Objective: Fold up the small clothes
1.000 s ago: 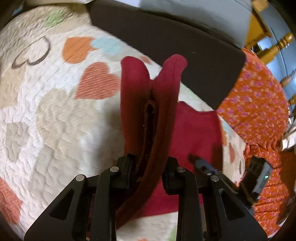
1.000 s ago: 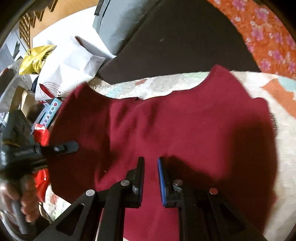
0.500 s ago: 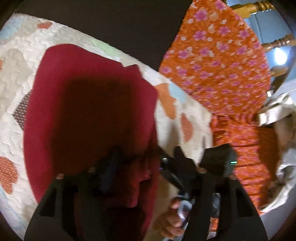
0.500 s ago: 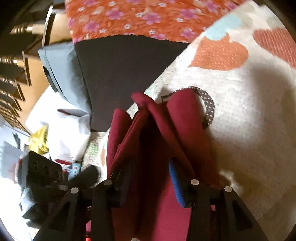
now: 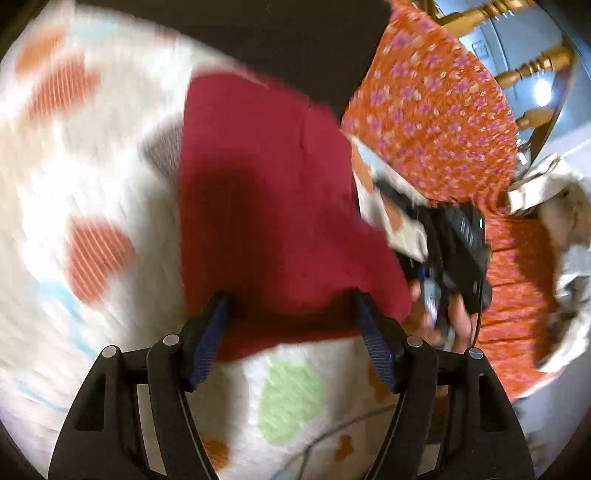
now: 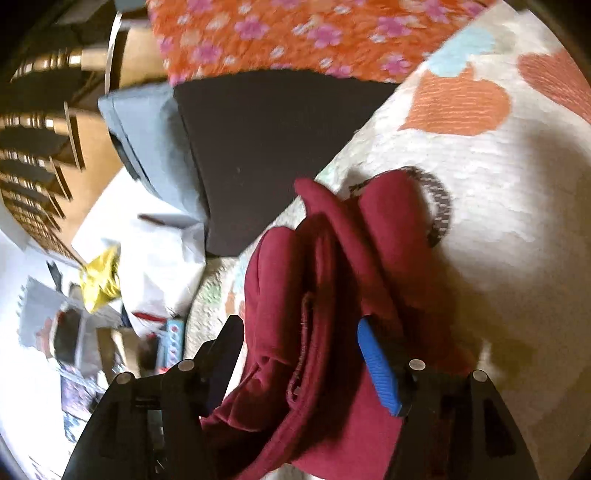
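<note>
Left wrist view: camera sits behind the left gripper (image 5: pixel 290 317), looking forward and steeply down along its fingers, close over a heart-print quilt (image 5: pixel 92 184). Frame blurred. A dark red garment (image 5: pixel 266 206) fills the centre. At right edge, the right gripper (image 5: pixel 458 243) in a hand, and an orange floral cloth (image 5: pixel 436 122) beyond.

Right wrist view: camera behind the right gripper (image 6: pixel 299 332), tilted down less steeply and rolled, very close to the bunched garment (image 6: pixel 317 295). Faces across the quilt (image 6: pixel 498 206) towards a dark panel (image 6: pixel 266 140) and floral cloth (image 6: pixel 295 33).

Shared: garment, quilt, floral cloth.
</note>
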Tool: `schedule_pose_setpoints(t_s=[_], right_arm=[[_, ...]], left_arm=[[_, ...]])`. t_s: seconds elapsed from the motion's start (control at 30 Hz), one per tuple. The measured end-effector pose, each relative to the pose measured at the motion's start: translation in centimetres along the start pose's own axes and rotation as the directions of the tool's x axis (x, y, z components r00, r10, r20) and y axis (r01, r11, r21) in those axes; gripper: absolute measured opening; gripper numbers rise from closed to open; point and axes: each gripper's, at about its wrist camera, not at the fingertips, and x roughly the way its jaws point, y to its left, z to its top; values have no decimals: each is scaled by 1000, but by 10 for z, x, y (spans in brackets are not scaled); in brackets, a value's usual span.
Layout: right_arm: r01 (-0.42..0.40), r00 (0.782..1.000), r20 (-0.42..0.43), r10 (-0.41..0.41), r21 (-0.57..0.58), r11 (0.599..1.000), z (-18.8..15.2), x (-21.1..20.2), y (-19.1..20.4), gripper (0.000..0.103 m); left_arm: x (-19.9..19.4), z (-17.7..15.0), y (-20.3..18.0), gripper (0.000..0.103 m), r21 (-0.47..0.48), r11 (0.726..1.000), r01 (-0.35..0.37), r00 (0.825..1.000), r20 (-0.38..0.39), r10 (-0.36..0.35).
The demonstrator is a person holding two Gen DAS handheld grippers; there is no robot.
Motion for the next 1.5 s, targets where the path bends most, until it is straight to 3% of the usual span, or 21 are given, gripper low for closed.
schedule_pose_setpoints(t_s=[0.07, 0.17, 0.2, 0.23, 0.27, 0.37, 0.47, 0.57, 0.6, 0.67, 0.77, 0.87, 0.93, 0.97, 1.0, 1.03, 1.07, 1.17, 1.27, 1.37, 1.5], right_arm=[[45, 998, -34, -46, -44, 998, 1, 14, 11, 63], [138, 987, -62, -148, -142, 980, 0, 39, 29, 63], [196, 975, -63, -213, -207, 958, -2, 48, 38, 49], [242, 964, -50, -262, -245, 939, -4, 51, 41, 23], [288, 951, -24, -309, -295, 911, -5, 53, 51, 23], [297, 953, 62, -296, -389, 872, -7, 31, 77, 19], [424, 905, 175, -389, -459, 781, -8, 9, 86, 19], [469, 880, 127, -457, -381, 797, 5, 22, 50, 23], [466, 880, 94, -465, -362, 808, 7, 26, 37, 25], [433, 900, 105, -422, -320, 843, 8, 12, 35, 31], [467, 884, 182, -431, -354, 810, -3, -20, 58, 34], [384, 923, 164, -347, -420, 823, -25, -34, 82, 34], [353, 933, 125, -337, -489, 797, -44, -26, 93, 33], [382, 917, 115, -383, -532, 755, -55, -17, 92, 33], [439, 885, 130, -447, -554, 707, -61, -12, 87, 30], [532, 822, 162, -546, -563, 633, -67, -4, 75, 30], [560, 798, 158, -581, -552, 618, -69, -2, 58, 30], [508, 848, 126, -515, -470, 722, -67, -13, 39, 30], [459, 885, 138, -445, -428, 779, -58, -37, 55, 29], [481, 876, 221, -428, -443, 757, -48, -43, 78, 30], [504, 863, 245, -443, -492, 710, -26, -9, 95, 29]], left_arm=[[15, -7, 3, 69, 11, 1000, -22, 1000, -17, 22], [18, -11, -12, 69, 103, 992, -78, 997, -5, 78], [18, -9, -14, 69, 112, 990, -81, 997, 1, 81], [17, -10, -16, 69, 120, 989, -84, 996, 4, 84], [15, -9, -17, 69, 123, 989, -83, 997, 6, 83], [6, -8, -24, 69, 132, 990, -48, 999, 15, 47], [8, -10, -33, 69, 187, 981, -57, 998, 18, 55], [31, -10, -30, 69, 200, 974, -101, 994, -23, 108], [37, -11, -28, 69, 196, 974, -112, 992, -35, 121], [36, -11, -31, 69, 212, 969, -126, 991, -26, 135], [25, -5, -43, 69, 246, 954, -173, 985, 43, 168], [16, 0, -43, 69, 236, 949, -206, 976, 111, 185], [24, 3, -39, 69, 234, 944, -231, 972, 103, 212], [31, 3, -36, 69, 238, 939, -249, 968, 94, 233], [35, 0, -31, 69, 242, 934, -264, 964, 78, 253], [43, 0, -29, 69, 240, 930, -278, 961, 57, 272], [52, 0, -21, 69, 225, 932, -285, 958, 22, 287], [54, -1, -11, 69, 168, 949, -267, 963, -2, 271], [39, 4, -23, 69, 183, 938, -295, 955, 75, 286], [29, 11, -32, 69, 180, 936, -302, 948, 155, 276], [37, 20, -28, 69, 162, 937, -310, 946, 155, 286]])
